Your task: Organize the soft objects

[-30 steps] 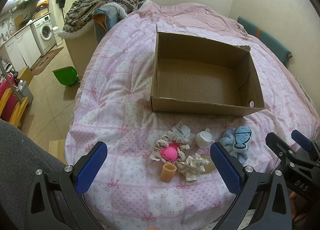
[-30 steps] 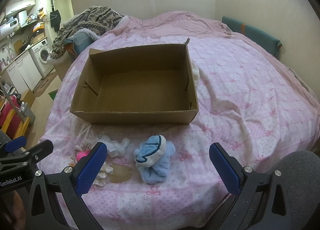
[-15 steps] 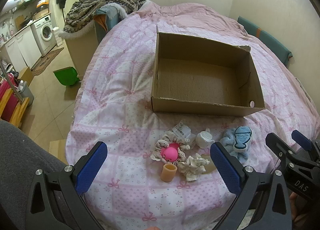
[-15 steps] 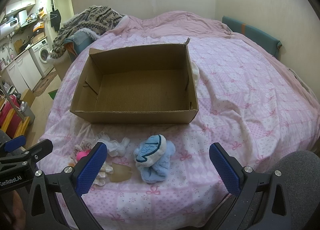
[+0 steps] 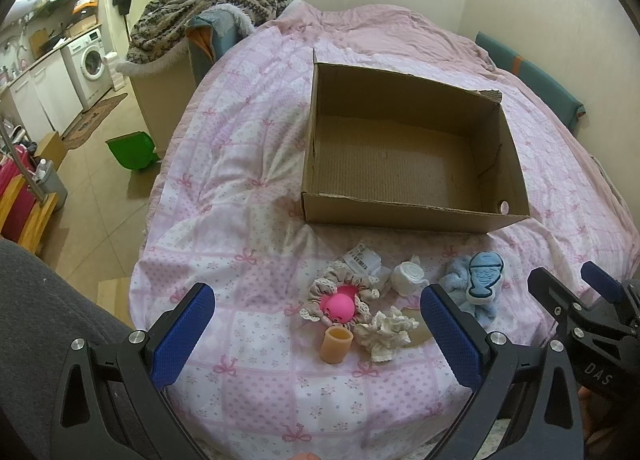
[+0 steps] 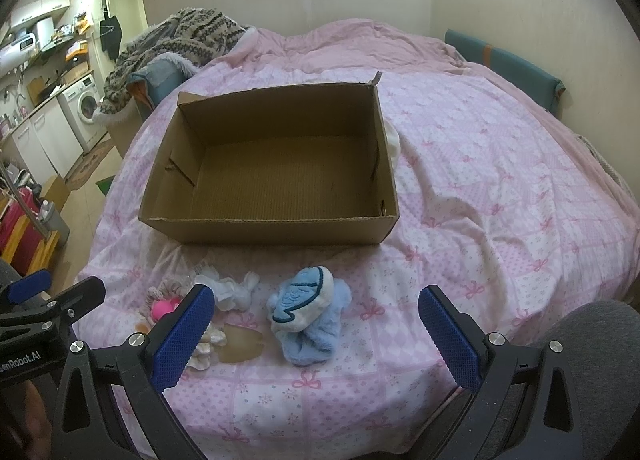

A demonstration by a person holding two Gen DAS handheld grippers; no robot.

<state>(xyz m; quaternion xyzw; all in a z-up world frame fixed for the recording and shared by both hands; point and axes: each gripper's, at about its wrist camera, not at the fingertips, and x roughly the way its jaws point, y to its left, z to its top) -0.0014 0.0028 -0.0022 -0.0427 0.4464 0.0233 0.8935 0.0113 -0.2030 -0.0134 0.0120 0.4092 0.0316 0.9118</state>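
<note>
Both tongs are released and hold nothing: the left gripper (image 5: pixel 318 334) at the bottom of the left view, the right gripper (image 6: pixel 316 332) at the bottom of the right view. The box (image 5: pixel 404 216) sits at centre frame on the bed (image 5: pixel 248 164). Below it lie the pink toy (image 5: pixel 339 305), cup (image 5: pixel 336 344), white roll (image 5: pixel 406 278) and blue sock (image 6: pixel 306 314).

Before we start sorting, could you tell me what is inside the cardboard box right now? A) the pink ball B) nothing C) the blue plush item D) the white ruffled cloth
B: the cardboard box shows only its bare corrugated floor, while the soft items lie on the bedspread in front of it.
</note>
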